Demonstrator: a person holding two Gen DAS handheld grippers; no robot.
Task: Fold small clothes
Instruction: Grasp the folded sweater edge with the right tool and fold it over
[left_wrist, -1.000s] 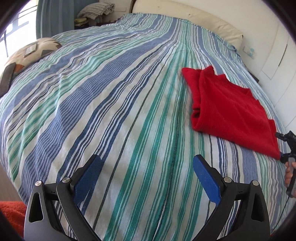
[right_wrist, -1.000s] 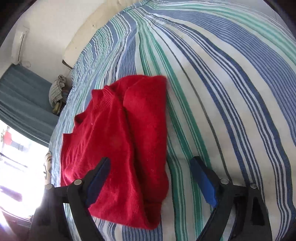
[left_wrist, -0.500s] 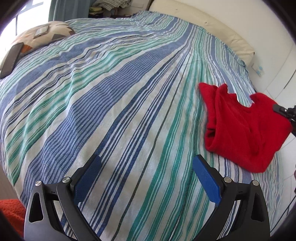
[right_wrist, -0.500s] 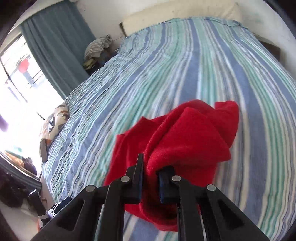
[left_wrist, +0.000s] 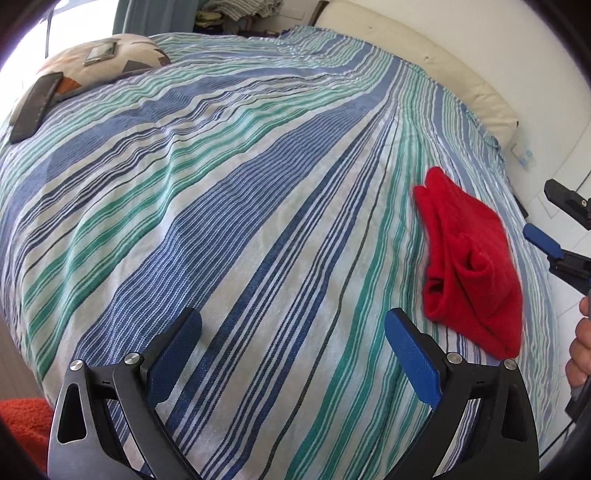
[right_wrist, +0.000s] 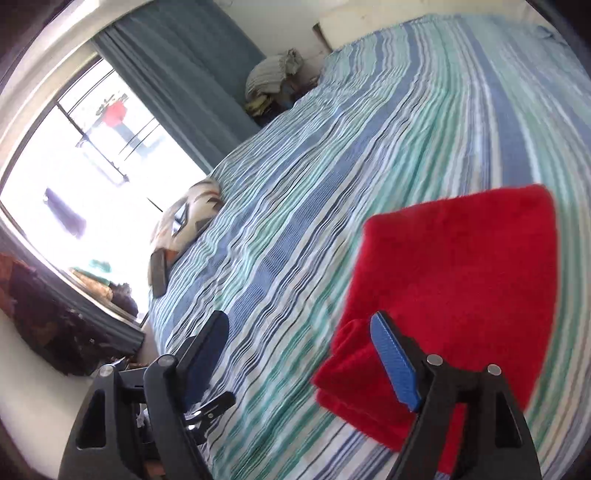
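A red knit garment (left_wrist: 474, 258) lies folded into a compact block on the striped bedspread (left_wrist: 240, 206), near the bed's right side. In the right wrist view the same red garment (right_wrist: 461, 280) fills the lower right, flat on the bed. My right gripper (right_wrist: 301, 350) hovers at its near-left corner; its jaws are opening and nothing is between them. The right gripper (left_wrist: 546, 221) also shows at the right edge of the left wrist view, held by a hand (left_wrist: 581, 347). My left gripper (left_wrist: 291, 350) stands open over bare bedspread, left of the garment.
A patterned pillow (left_wrist: 99, 62) with a phone and a dark flat object (left_wrist: 35, 105) lies at the bed's far left. A cream headboard (left_wrist: 424, 59) runs along the back. A heap of clothes (right_wrist: 273, 74) sits by the curtain (right_wrist: 192, 74) and window.
The right gripper took hold of the red garment's near end, carried it over onto itself, then let go and opened. The garment is now a shorter block. The left gripper shifted slightly.
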